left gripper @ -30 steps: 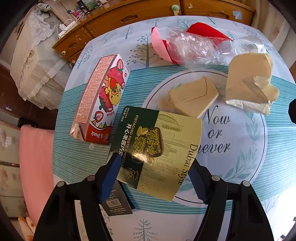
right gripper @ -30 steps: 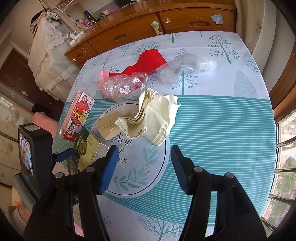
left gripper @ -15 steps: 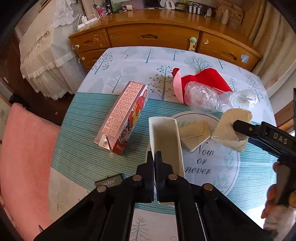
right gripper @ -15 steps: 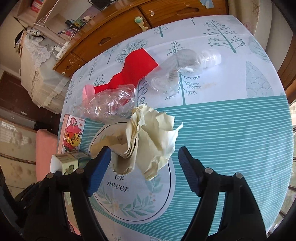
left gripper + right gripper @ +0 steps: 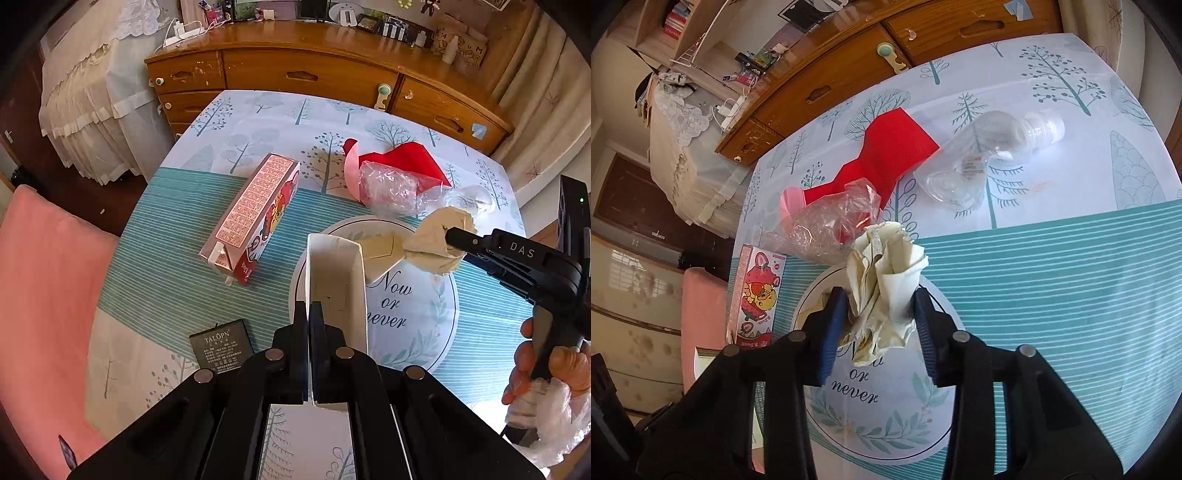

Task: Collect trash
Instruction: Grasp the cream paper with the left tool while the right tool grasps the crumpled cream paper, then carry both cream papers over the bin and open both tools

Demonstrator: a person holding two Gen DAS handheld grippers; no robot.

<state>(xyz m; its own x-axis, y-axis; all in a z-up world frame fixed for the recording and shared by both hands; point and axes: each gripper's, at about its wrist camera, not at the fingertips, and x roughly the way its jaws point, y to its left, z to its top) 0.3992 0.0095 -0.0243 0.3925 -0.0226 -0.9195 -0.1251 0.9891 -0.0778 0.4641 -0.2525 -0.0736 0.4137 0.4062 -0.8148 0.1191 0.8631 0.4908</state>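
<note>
My left gripper [image 5: 308, 317] is shut on the wall of an open white carton [image 5: 337, 273] and holds it above the table. My right gripper [image 5: 881, 314] is shut on crumpled cream paper [image 5: 882, 284]; it also shows in the left wrist view [image 5: 439, 240], pinched by the right gripper's black fingers [image 5: 465, 240]. A strawberry snack box [image 5: 255, 218] lies on the table's left. A red paper piece [image 5: 886, 155], a crumpled clear plastic bag [image 5: 827, 225] and a clear plastic bottle [image 5: 982, 155] lie at the far side.
A black battery [image 5: 221, 349] lies near the front left. A folded beige paper [image 5: 380, 251] lies on the tablecloth's round print [image 5: 871, 398]. A wooden dresser [image 5: 314, 74] stands behind the table. A pink chair [image 5: 40, 295] is at the left.
My right gripper has closed on the cream paper and squeezed it. My left gripper has risen a little with the carton still in it.
</note>
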